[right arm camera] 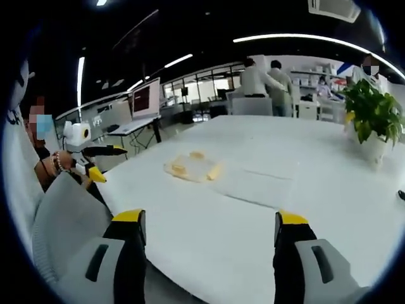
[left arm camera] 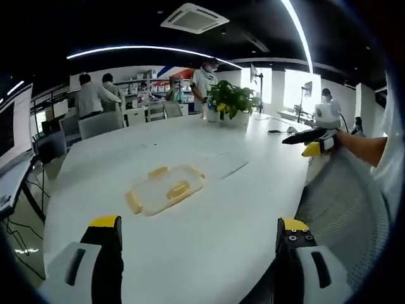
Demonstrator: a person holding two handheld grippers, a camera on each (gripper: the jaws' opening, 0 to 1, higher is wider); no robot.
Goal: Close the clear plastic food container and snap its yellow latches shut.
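While I hold both grippers up over the near edge of the white table (left arm camera: 209, 240), the container (left arm camera: 166, 189) lies flat out toward the middle, well apart from either one; its yellow latches (left arm camera: 179, 190) show on the lid and rim. I can read no writing or brand anywhere; the screen (right arm camera: 143, 100) off to the side is too blurred.

My left gripper (left arm camera: 201, 231) has its jaws spread wide, nothing between them, touching nothing. My right gripper (right arm camera: 209, 227) is likewise spread wide and empty.

From the left gripper view I see the right gripper (left arm camera: 311, 140) coming in from the right, off past the table edge, with my forearm behind it. From the right gripper view the left gripper (right arm camera: 93, 159) comes in from the left, beside my wrist.

A potted plant (left arm camera: 231, 101) stands at the far end of the table. People (left arm camera: 93, 96) stand at the back of the room near chairs (left arm camera: 100, 124). The right gripper view also shows the container (right arm camera: 193, 167) farther off, and the plant (right arm camera: 373, 114) at its right.
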